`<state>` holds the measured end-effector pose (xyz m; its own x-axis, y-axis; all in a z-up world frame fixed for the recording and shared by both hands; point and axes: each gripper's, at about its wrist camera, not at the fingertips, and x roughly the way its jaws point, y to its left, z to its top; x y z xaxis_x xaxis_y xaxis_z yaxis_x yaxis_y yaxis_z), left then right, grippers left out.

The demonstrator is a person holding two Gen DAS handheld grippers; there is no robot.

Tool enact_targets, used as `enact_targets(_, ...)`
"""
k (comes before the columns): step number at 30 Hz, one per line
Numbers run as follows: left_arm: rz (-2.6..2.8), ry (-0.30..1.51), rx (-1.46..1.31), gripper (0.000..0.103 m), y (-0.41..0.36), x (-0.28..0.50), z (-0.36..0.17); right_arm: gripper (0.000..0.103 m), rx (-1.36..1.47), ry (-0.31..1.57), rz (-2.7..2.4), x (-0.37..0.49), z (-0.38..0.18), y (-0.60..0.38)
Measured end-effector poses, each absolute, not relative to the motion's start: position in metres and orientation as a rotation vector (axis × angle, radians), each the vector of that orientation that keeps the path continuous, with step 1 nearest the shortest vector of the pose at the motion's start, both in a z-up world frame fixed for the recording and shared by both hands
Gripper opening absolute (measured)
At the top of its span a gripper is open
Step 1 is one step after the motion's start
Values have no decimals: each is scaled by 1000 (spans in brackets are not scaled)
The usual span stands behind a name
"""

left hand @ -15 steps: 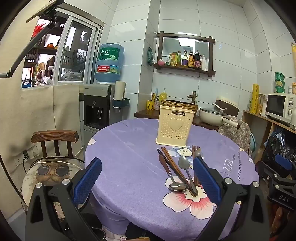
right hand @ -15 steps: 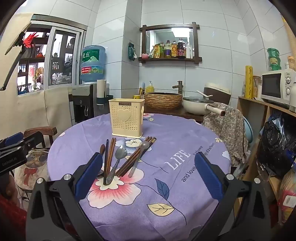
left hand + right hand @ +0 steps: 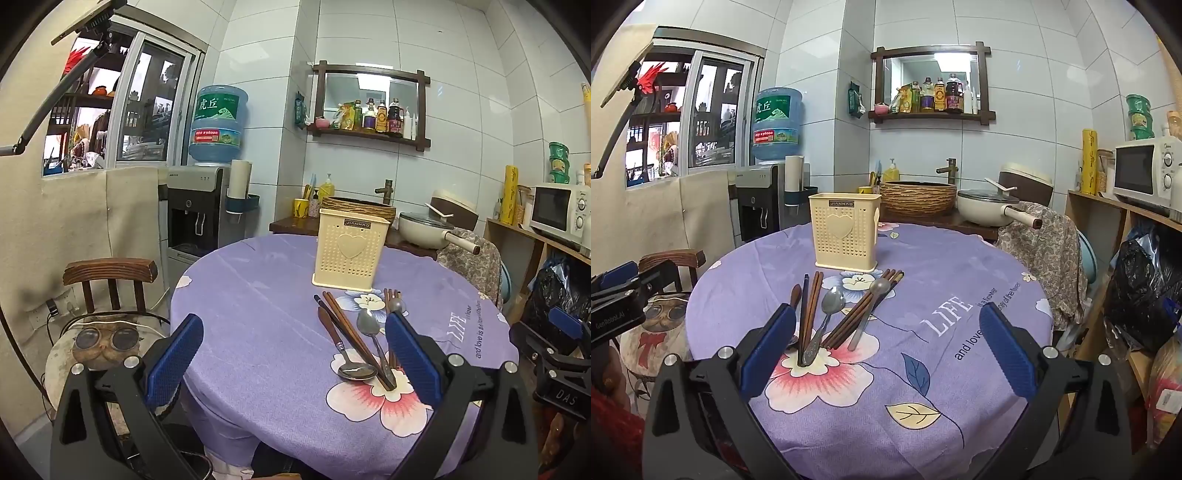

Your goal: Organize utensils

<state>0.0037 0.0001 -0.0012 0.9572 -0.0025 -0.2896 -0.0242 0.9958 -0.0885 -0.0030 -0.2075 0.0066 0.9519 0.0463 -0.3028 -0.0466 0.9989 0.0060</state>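
A cream perforated utensil holder (image 3: 349,249) (image 3: 846,230) stands upright near the middle of the round table. In front of it lie loose utensils: brown chopsticks (image 3: 351,334) (image 3: 812,302), a metal spoon with a wooden handle (image 3: 345,354), a second metal spoon (image 3: 369,328) (image 3: 829,314), and a third spoon across more chopsticks (image 3: 866,312). My left gripper (image 3: 293,356) hovers open at the table's near edge, its right finger beside the utensils. My right gripper (image 3: 886,350) hangs open over the cloth, its left finger near the chopstick ends. Neither holds anything.
A purple flowered tablecloth (image 3: 258,295) (image 3: 960,295) covers the table. A wooden chair with a cat cushion (image 3: 107,332) stands at the left. Behind are a water dispenser (image 3: 199,206), a woven basket (image 3: 918,197), a pan (image 3: 988,208) and a microwave (image 3: 1145,173).
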Motion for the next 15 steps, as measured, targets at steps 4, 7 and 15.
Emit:
enact_targets(4,11,293,-90,97,0,3,-1,98,-2,309,48,-2,6,-209)
enact_targets(7,11,294,-91,97,0,3,-1,98,-1,311,48,-1,6,-209)
enact_targets(15,11,296,-93,97,5,3,-2,98,-1,315,51,-2,1,-204)
